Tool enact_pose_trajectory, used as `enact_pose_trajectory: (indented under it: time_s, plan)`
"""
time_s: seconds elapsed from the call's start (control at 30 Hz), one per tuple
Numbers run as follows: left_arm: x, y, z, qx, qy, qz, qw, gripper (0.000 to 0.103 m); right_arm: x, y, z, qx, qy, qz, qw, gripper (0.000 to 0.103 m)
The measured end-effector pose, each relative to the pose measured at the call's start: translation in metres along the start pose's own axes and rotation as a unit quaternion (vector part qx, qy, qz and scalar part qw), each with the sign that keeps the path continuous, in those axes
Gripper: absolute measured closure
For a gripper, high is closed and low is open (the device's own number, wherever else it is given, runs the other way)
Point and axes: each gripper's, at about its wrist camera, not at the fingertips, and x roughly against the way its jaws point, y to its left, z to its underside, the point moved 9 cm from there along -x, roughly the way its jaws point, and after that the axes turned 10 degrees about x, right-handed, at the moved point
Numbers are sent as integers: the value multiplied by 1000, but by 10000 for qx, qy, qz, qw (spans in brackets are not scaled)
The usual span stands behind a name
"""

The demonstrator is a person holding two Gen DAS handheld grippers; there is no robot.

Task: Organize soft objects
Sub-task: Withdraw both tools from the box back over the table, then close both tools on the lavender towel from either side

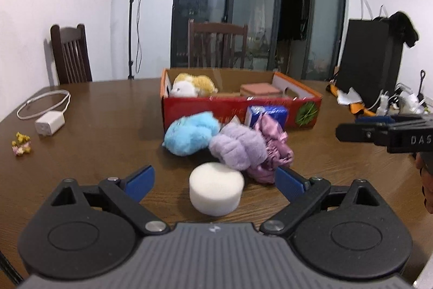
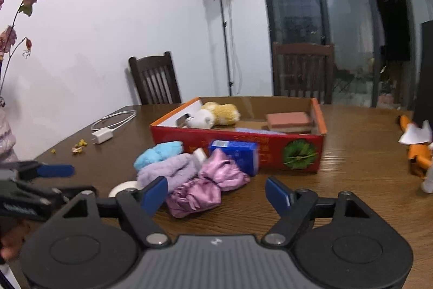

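Black right hand-held gripper (image 1: 339, 132) lettered "DAS", near red box (image 1: 216, 110)

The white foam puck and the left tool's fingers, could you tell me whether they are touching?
Apart. The left wrist view shows the white foam puck on bare table, clear brown gaps separating it from both blue fingers of the left tool.

Both claws are angled downward, the left claw (image 1: 215, 182) spread wide and the right claw (image 2: 216, 197) spread too (nothing pinched in either one).
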Motion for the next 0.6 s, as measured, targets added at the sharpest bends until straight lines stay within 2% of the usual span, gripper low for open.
enact_pose_trajectory:
  time_s: [0.07, 0.13, 0.27, 0.33, 0.37, 0.4, 0.43, 0.47, 0.6]
  plan:
    - [-8, 5, 3, 59, 79, -72, 9999, 6, -14, 10, -2, 108, 37, -148, 9998, 32]
    - [-12, 11, 5, 132, 102, -137, 9998, 6, -30, 23, -6, 223, 72, -289, 9993, 34]
    - [-10, 30, 4, 301, 76, -451, 9985, 6, -66, 49, -14, 252, 143, -668, 9973, 42]
    - [-6, 38, 4, 397, 61, -558, 9976, 6, -85, 55, -14, 141, 260, -701, 9971, 45]
    - [-3, 40, 4, 432, 48, -582, 9974, 6, -94, 57, -12, 21, 383, -671, 9970, 51]
    - [1, 42, 4, 438, 24, -574, 9974, 6, -99, 59, -10, -35, 420, -707, 9966, 55]
    - [4, 41, 3, 411, -9, -554, 9976, 6, -105, 62, -8, -59, 441, -771, 9960, 71]
    - [9, 39, 3, 320, -63, -527, 9981, 6, -109, 64, -4, -75, 545, -774, 9955, 75]
    - [27, 23, -4, 175, -305, -198, 9992, 5, -87, 63, -12, -43, 371, -883, 9954, 80]
